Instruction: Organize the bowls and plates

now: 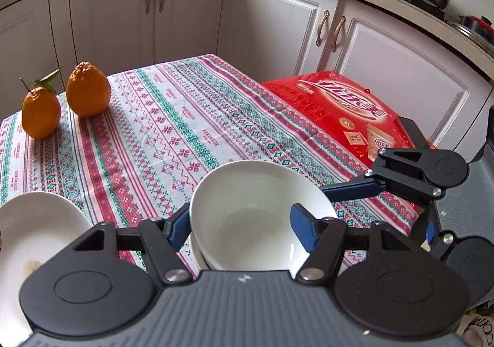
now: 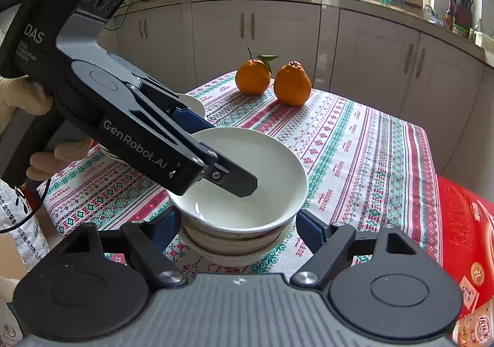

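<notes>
A white bowl [image 1: 247, 214] [image 2: 262, 161] sits on top of a stack of bowls [image 2: 234, 243] near the table's front edge. My left gripper [image 1: 240, 229] straddles its wall, one blue pad against the outside and the other finger down inside, shut on it. In the right wrist view that left gripper [image 2: 216, 152] reaches in from the left, held by a gloved hand [image 2: 18, 100]. My right gripper [image 2: 239, 223] stands open, with its pads on either side of the lower bowls in the stack. A white plate [image 1: 34, 232] lies to the left.
Two oranges [image 1: 88, 90] [image 2: 291, 84] stand at the far side of the patterned tablecloth [image 1: 185, 131]. A red gift box [image 1: 339, 112] [image 2: 460, 223] lies beside the table on the right. More white dishes [image 2: 193, 103] sit behind the left gripper. Kitchen cabinets ring the table.
</notes>
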`<control>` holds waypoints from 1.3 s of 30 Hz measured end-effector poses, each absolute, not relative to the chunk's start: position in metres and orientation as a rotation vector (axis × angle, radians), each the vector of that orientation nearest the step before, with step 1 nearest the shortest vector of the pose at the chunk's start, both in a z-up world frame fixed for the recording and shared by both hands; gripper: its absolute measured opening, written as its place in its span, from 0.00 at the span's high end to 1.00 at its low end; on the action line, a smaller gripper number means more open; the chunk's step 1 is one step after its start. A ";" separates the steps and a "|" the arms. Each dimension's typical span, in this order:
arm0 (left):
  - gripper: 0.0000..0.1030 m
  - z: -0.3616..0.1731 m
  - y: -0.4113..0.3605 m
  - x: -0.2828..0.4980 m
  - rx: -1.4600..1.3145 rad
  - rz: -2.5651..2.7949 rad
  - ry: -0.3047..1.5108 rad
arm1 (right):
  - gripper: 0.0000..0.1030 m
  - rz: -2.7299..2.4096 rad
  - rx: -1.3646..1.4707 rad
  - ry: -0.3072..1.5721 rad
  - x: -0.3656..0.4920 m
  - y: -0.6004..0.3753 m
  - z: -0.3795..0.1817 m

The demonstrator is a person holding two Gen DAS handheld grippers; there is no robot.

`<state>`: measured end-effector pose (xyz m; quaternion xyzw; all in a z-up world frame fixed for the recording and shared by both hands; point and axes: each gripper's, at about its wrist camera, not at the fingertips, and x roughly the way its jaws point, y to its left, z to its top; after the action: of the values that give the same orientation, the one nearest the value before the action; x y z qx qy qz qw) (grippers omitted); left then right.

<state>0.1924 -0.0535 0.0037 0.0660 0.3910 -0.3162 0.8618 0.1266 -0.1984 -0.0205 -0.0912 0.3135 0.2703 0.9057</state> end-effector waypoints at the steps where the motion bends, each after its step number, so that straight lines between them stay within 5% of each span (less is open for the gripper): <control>1: 0.34 0.004 -0.053 0.192 0.135 -0.665 0.816 | 0.16 0.558 -0.184 0.648 0.127 -0.199 -0.021; 4: 0.27 0.004 -0.053 0.192 0.133 -0.672 0.809 | 0.03 0.558 -0.181 0.623 0.124 -0.200 -0.019; 6: 0.18 0.007 -0.053 0.189 0.140 -0.668 0.794 | 0.02 0.562 -0.180 0.608 0.121 -0.201 -0.016; 16: 0.05 0.027 -0.034 0.170 0.146 -0.623 0.706 | 0.00 0.545 -0.217 0.587 0.110 -0.206 -0.011; 39: 0.02 -0.031 -0.031 0.132 0.433 -0.701 0.722 | 0.00 0.639 -0.384 0.709 0.125 -0.208 -0.048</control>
<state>0.1325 -0.0307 -0.0315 0.2058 0.3432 -0.3333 0.8537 0.1249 -0.2080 -0.0477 -0.1837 0.3392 0.3058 0.8705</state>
